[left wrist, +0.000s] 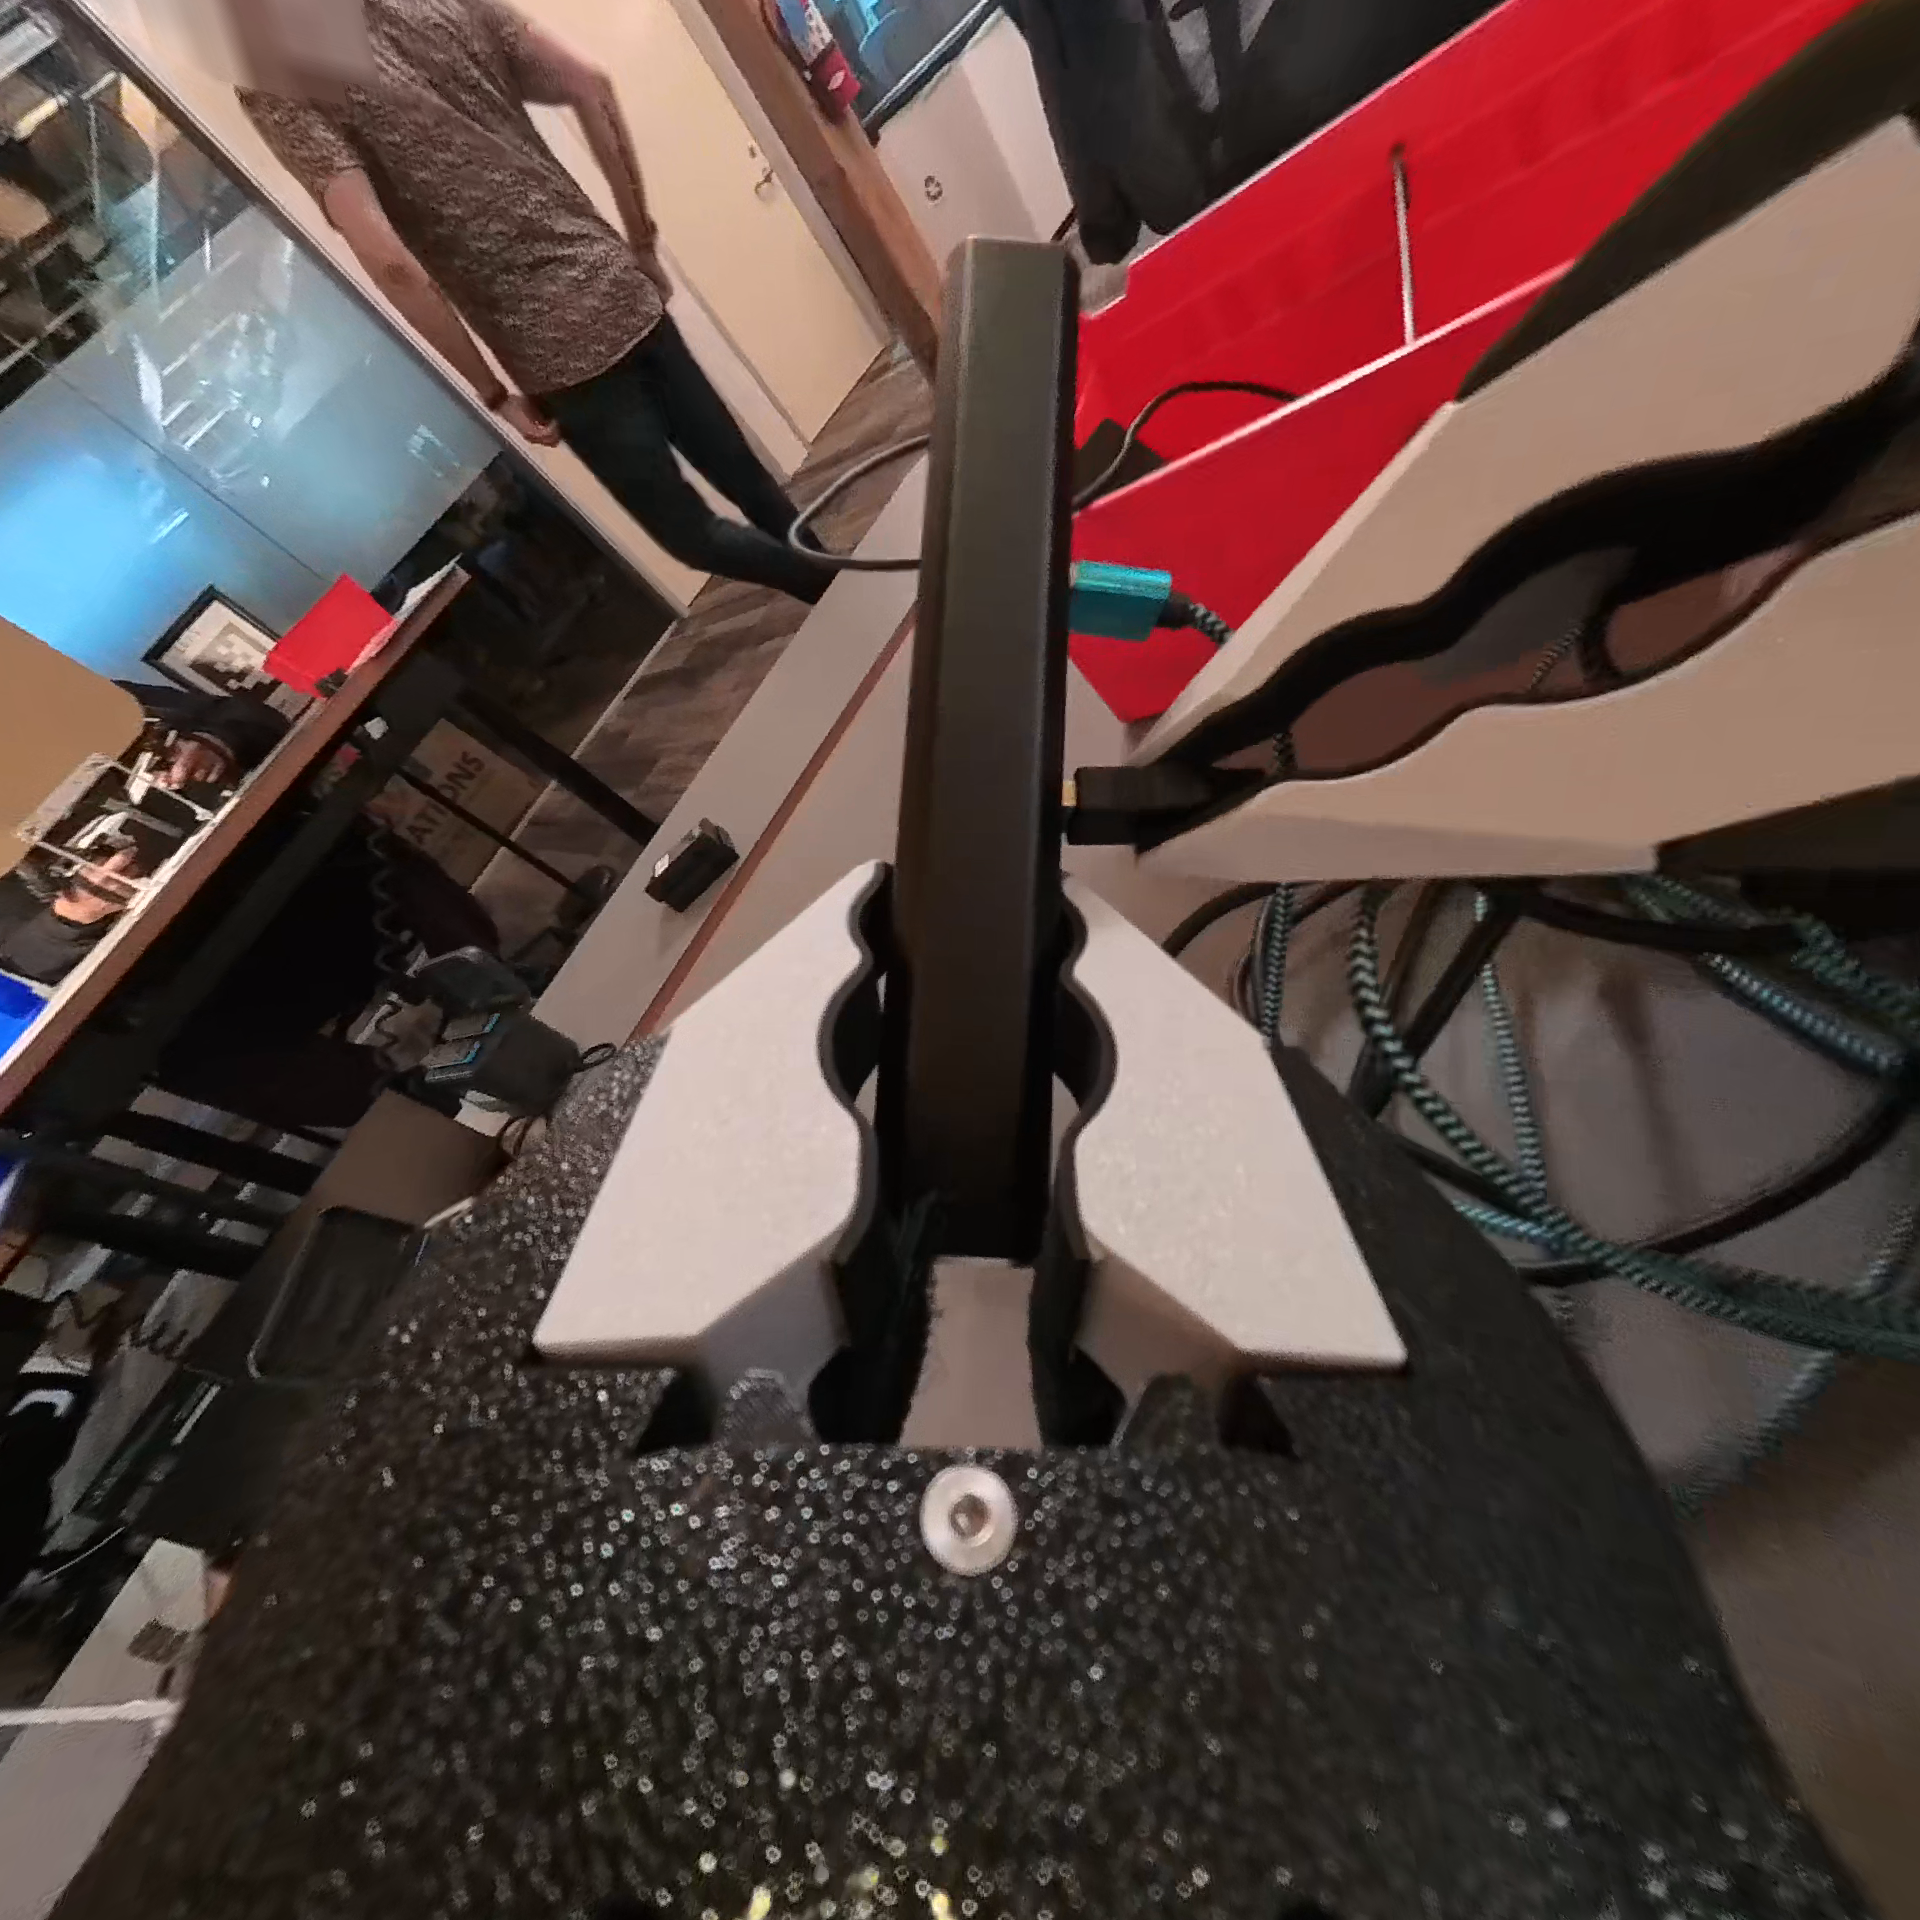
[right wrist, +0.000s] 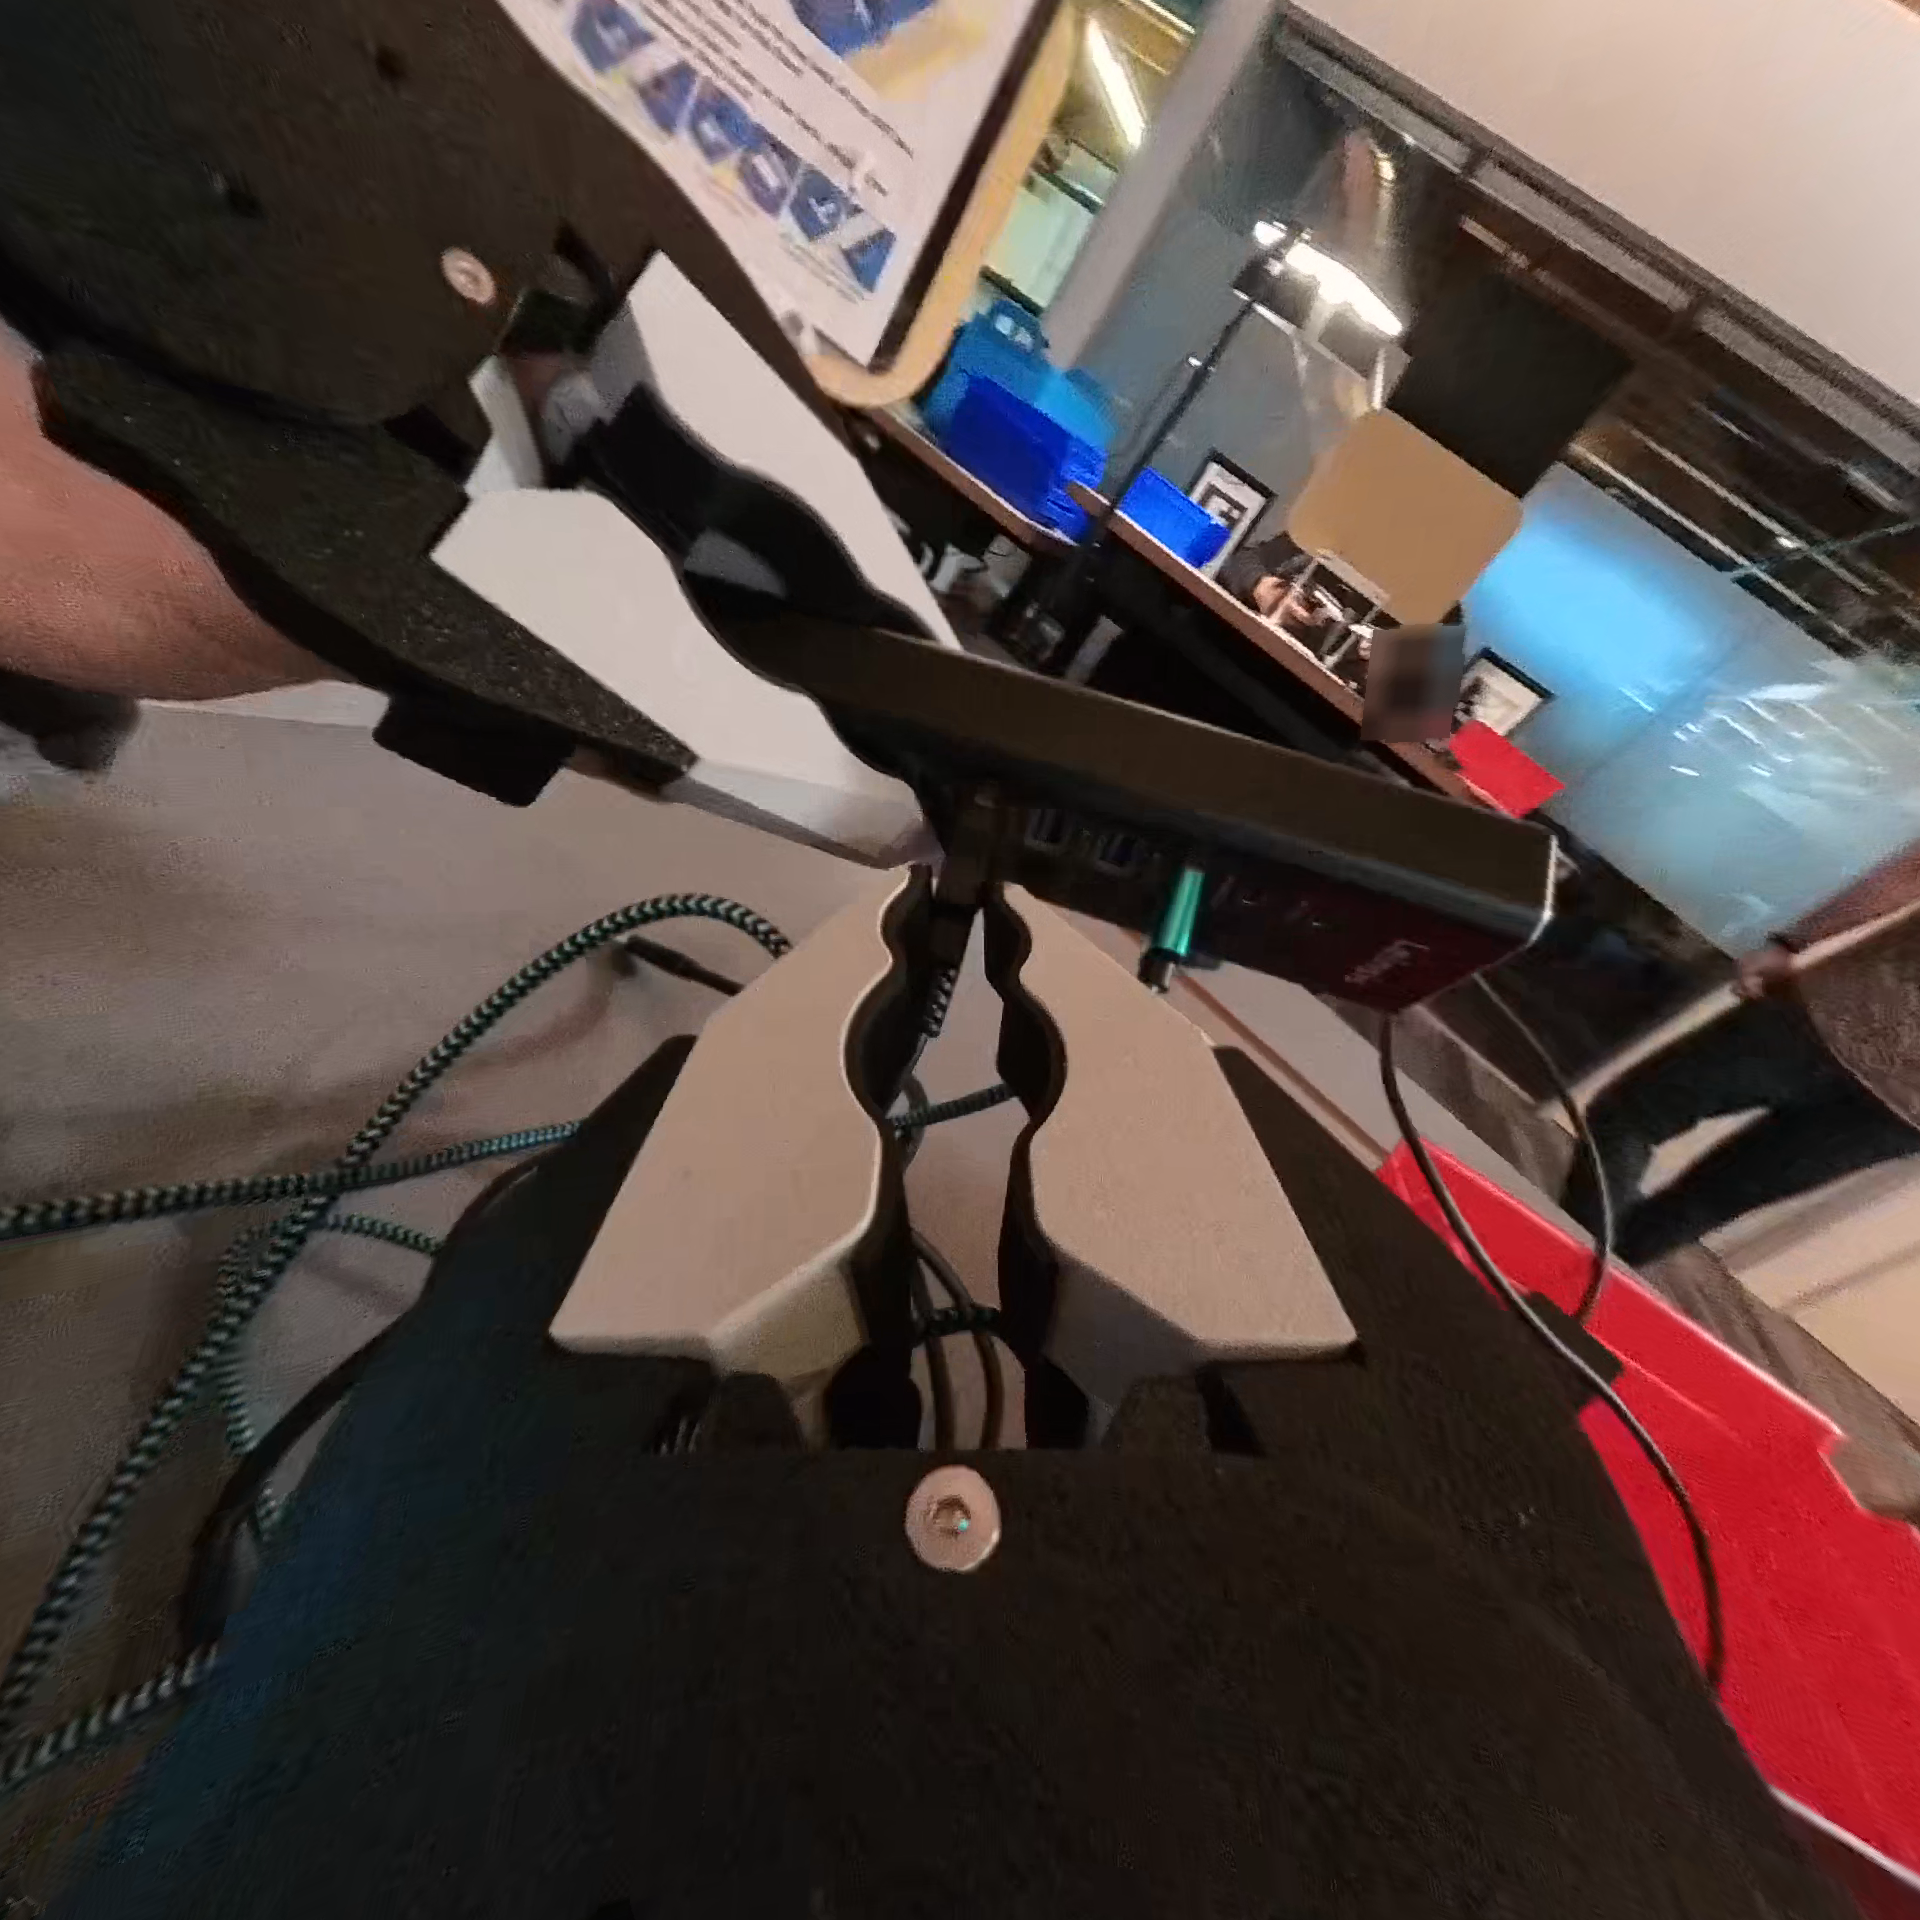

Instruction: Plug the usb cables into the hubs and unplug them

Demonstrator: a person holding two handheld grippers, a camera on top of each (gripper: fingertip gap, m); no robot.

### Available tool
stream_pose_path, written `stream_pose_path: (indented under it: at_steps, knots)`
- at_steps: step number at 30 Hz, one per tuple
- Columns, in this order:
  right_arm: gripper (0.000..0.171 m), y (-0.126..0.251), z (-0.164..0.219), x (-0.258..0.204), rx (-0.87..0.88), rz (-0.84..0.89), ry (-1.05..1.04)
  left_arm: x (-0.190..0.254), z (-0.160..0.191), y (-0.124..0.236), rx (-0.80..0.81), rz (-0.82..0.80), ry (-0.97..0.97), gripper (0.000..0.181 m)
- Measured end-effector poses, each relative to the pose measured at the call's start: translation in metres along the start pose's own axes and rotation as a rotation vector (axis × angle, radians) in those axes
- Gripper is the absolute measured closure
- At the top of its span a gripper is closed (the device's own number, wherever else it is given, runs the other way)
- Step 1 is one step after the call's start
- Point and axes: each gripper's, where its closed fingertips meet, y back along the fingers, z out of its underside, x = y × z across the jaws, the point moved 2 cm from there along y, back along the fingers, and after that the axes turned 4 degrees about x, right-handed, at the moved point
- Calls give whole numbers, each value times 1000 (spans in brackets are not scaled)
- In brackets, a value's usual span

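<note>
Left wrist view: the left gripper [left wrist: 977, 935] clamps the black hub [left wrist: 992, 675] edge-on, lifted off the table [left wrist: 748, 790] so its port side faces the right gripper [left wrist: 1164, 821]; a teal plug [left wrist: 1117, 600] already sits in that side. Right wrist view: the right gripper [right wrist: 961, 914] pinches a black plug [right wrist: 961, 831] at the hub [right wrist: 1195, 790], seemingly seated in a port, though blur hides the joint; braided cable [right wrist: 312, 1195] trails slack.

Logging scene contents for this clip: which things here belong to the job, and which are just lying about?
In use:
- black USB hub, clamped in left claw
- black USB plug, pinched by right claw
- teal plug, seated in hub
- braided cables

Lying about:
- red bin
- small black block
- blue bins
</note>
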Motion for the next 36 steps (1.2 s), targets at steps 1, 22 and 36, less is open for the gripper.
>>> stream_pose_path:
  at_steps: [1,22,36]
  knots:
    - [162,1,1,-1,7,-27,16,2,1,1,-4,0,-13,154]
    - [164,-20,14,-8,-210,203,112,-8,25,-13,-42,-22,171,155]
    - [164,-22,25,-10,-197,80,38,0,42,-16,-46,95,287,155]
